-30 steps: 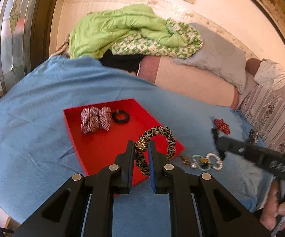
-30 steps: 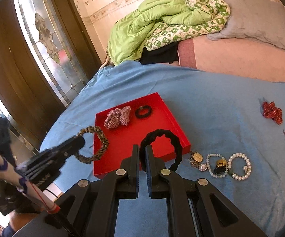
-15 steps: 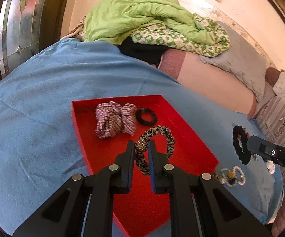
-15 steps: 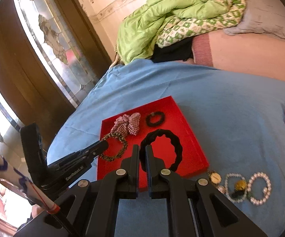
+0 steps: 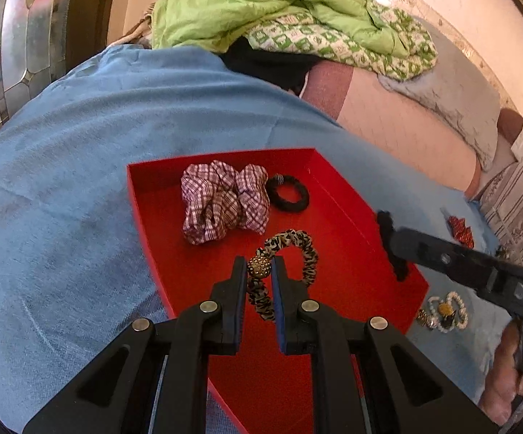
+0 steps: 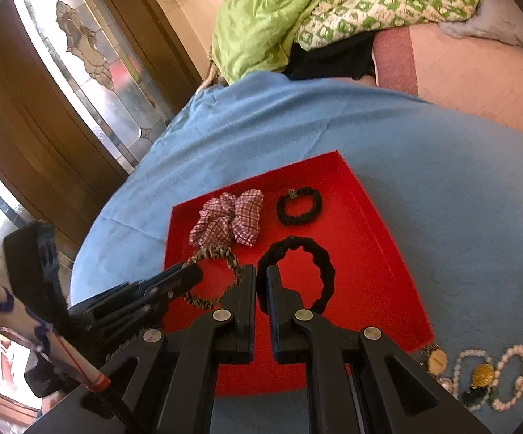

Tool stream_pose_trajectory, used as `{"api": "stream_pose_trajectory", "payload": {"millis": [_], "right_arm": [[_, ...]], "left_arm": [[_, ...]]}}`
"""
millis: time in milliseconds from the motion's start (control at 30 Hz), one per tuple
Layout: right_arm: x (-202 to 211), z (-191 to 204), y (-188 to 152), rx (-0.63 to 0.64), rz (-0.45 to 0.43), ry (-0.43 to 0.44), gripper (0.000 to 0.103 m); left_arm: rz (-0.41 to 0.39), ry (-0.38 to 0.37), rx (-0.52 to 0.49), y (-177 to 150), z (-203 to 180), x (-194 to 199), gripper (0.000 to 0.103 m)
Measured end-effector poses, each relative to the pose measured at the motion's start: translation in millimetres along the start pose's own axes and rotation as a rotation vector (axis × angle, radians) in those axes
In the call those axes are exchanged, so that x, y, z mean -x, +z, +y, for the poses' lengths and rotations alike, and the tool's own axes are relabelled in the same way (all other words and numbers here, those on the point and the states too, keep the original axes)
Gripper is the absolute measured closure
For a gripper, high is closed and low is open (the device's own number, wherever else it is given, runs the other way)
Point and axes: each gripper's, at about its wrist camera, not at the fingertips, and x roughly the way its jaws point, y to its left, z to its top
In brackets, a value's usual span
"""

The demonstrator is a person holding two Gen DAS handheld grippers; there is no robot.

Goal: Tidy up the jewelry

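A red tray [image 5: 355, 253] [image 6: 380, 253] lies on the blue bedspread. In it rest a plaid scrunchie [image 5: 221, 202] [image 6: 230, 220] and a small black hair tie [image 5: 288, 193] [image 6: 299, 205]. My left gripper [image 5: 259, 266] is shut on a leopard-print scrunchie [image 5: 304, 253] with a gold bead, held over the tray; in the right wrist view the same gripper [image 6: 192, 275] holds that scrunchie [image 6: 232, 264]. My right gripper [image 6: 261, 275] is shut on a wavy black scrunchie [image 6: 324, 267], also over the tray, and shows in the left wrist view [image 5: 391, 238] at the tray's right rim.
Pearl bracelets and gold pendants [image 6: 478, 376] [image 5: 442, 311] lie on the bedspread right of the tray. A red hair clip [image 5: 460, 229] lies farther right. A green quilt [image 5: 279, 11] and pillows are piled at the bed's far side. A stained-glass door [image 6: 91, 54] stands left.
Both grippers have come forward and down over the red tray with their scrunchies. The right gripper has moved in from the pearl bracelets to the tray's right rim.
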Motion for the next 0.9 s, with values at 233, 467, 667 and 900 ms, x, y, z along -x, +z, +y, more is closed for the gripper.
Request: {"api": "stream_pose_trajectory", "payload": {"millis": [233,467,667,900], "right_arm": [[-24,-6,4,-0.032,0.035,-0.008,0.096],[-40,-6,14,-0.030,0.058,-0.025,0.096],[-54,-8,19,-0.036,0.072,-0.040,0.096],[-65,-12,22,-0.041,0.089,-0.062,0.096]], "left_arm": [[0.013,0.013,0.014,0,3,-4,0.090],[0.043,0.032,0.035,0,8,-10,0.090],[0.049,0.042,0.048,2,11,-13,0.090],[0.059,0.050,0.050,2,12,-16,0.090]]}}
